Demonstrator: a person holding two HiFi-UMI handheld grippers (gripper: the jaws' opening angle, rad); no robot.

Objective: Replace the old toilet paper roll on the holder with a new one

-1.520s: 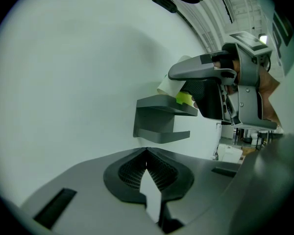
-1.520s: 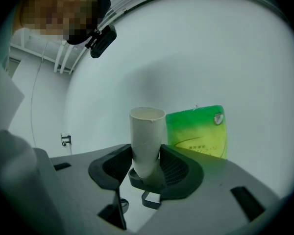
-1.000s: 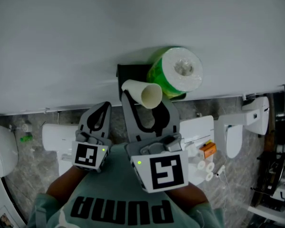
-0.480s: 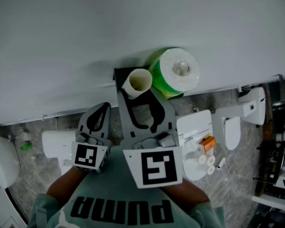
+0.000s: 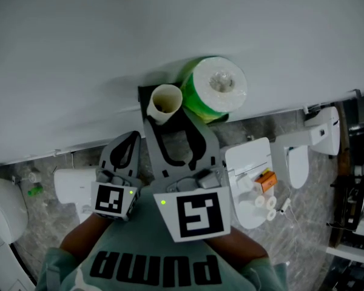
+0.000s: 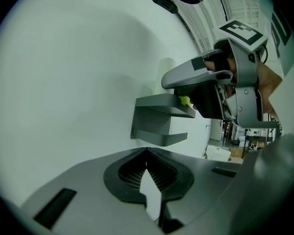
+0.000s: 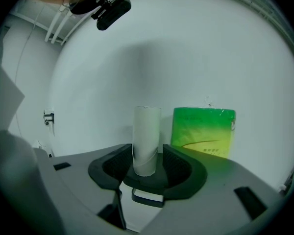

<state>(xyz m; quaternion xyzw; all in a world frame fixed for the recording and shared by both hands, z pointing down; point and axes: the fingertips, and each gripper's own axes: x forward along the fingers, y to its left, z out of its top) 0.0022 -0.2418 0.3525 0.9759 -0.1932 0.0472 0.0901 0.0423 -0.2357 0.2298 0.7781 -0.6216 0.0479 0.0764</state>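
Your right gripper (image 7: 147,164) clamps the empty cardboard tube (image 7: 146,137) upright. The green-wrapped new roll (image 7: 203,131) stands just to that gripper's right. Left gripper (image 5: 126,143) is clenched, empty.

A dark wall shelf (image 5: 143,97) carries a green-wrapped toilet roll (image 5: 215,90), apparently standing on end.

Dim, even light; soft shadows on wall (image 5: 79,53); fisheye vignette; near edges perhaps blurred.

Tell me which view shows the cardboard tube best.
Right gripper view: the cardboard tube stands full-length, held by the right gripper. The head view shows mainly its open end; the left gripper view hardly shows it.
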